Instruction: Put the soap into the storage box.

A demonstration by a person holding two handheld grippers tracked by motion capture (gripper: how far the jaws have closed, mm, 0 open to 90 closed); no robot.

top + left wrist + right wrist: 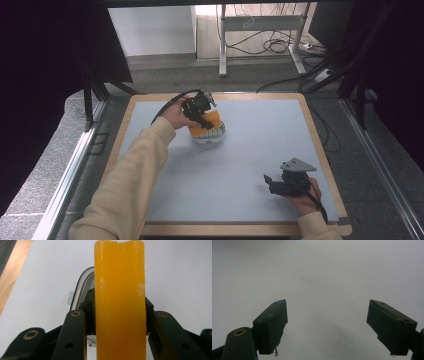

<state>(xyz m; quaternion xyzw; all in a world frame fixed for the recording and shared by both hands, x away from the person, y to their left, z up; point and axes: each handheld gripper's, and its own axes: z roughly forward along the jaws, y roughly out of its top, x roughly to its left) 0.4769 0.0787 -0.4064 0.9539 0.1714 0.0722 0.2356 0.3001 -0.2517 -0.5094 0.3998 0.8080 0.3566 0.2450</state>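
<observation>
Left tongs (202, 119) clamp an orange sponge block (120, 302) just above a white container (210, 136); right tongs (334, 327) rest open, well apart on the worktop (250, 150).

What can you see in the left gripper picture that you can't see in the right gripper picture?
The left gripper view has an orange sponge squeezed between its black jaws, with a white-rimmed dish underneath it. The right gripper view has jaws standing wide apart with nothing between them. Both look down on the same pale table top. From the high view, the left gripper holds the sponge over the dish, and the right gripper rests near the table's front edge.
</observation>
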